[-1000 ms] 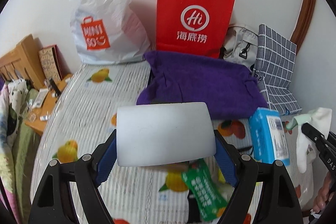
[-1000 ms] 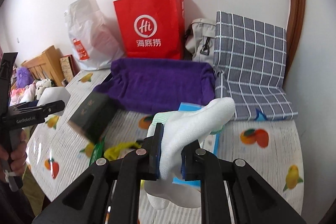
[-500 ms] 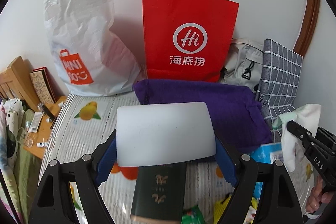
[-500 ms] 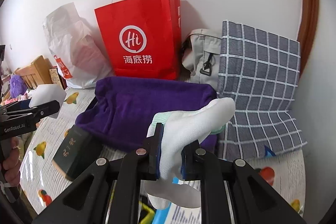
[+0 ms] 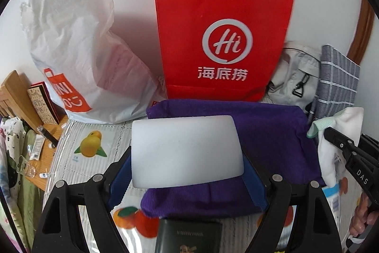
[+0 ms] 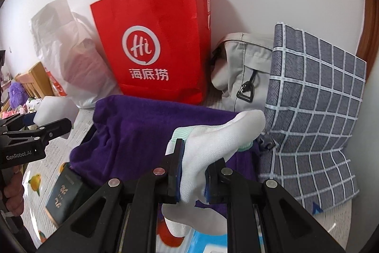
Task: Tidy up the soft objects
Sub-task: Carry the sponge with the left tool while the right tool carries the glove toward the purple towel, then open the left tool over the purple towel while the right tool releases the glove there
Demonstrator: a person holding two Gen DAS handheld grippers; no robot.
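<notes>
White foam block (image 5: 187, 151) pinched between left gripper (image 5: 187, 172) jaws, hiding purple towel (image 5: 267, 132) centre. Right gripper (image 6: 191, 172) clamps white sock (image 6: 220, 136) above towel; toe hangs out of sight. Dark green box (image 5: 189, 238) cut off at bottom edge.

Readable print on bags and grippers

The red paper bag (image 5: 222, 39) at twelve o'clock read "Hi 海底捞"; the left gripper (image 6: 51, 132) bore "GenRobot.AI"; the right gripper (image 5: 341, 146) bore "DAS".

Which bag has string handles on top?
The red paper bag with the white Hi logo. The white plastic bag beside it is crumpled, and its top shows no string handles.
</notes>
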